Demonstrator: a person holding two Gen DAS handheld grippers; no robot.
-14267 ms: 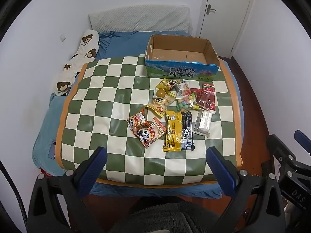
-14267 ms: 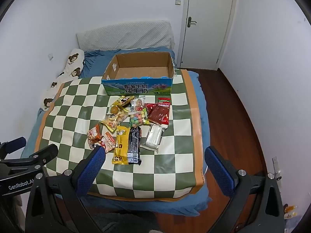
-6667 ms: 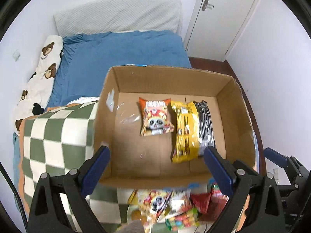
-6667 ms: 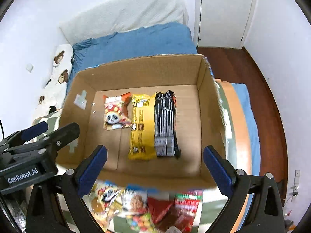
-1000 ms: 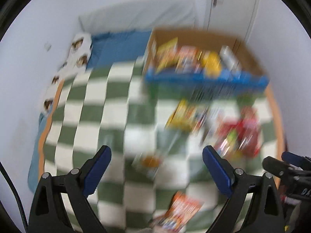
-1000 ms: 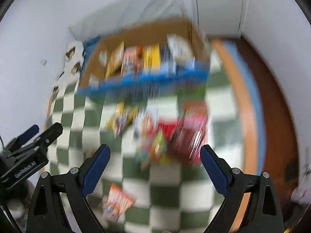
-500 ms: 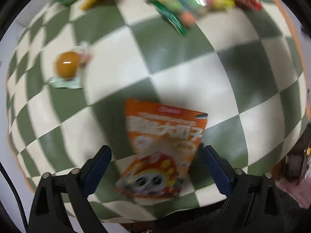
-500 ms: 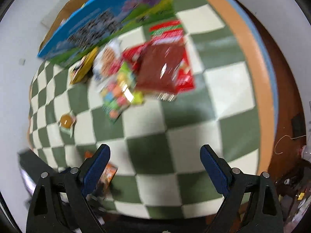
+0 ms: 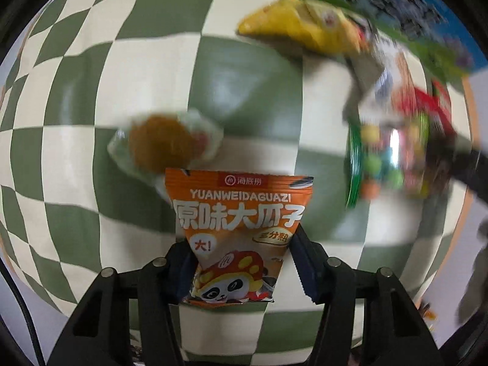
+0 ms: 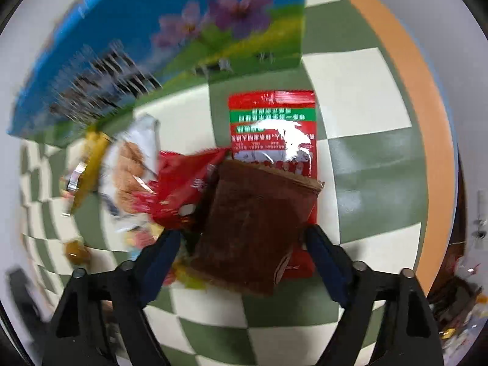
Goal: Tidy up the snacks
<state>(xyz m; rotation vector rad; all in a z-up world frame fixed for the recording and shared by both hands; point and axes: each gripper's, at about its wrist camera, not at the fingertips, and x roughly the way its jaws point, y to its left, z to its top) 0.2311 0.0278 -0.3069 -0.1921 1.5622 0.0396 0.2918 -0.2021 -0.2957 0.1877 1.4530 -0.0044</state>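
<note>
In the left wrist view my left gripper [image 9: 241,262] is shut on an orange panda seed packet [image 9: 236,231] and holds it above the checkered mat [image 9: 76,167]. A round brown snack in clear wrap [image 9: 161,143], a yellow packet [image 9: 305,29] and a candy bag [image 9: 384,164] lie beyond. In the right wrist view my right gripper [image 10: 244,253] has its jaws around a dark brown packet [image 10: 253,228] that lies on a red packet [image 10: 274,128]; whether the jaws grip it is unclear. The blue snack box [image 10: 152,52] stands behind.
Another red bag [image 10: 183,189], a white biscuit pack [image 10: 131,164] and a yellow packet [image 10: 91,164] lie left of the right gripper. The mat's orange border [image 10: 427,122] and the floor run along the right. The box's printed wall [image 9: 366,3] stands at the far edge.
My left gripper has shut on the orange panda packet and lifted it off the mat. My right gripper has come down around the dark brown packet.
</note>
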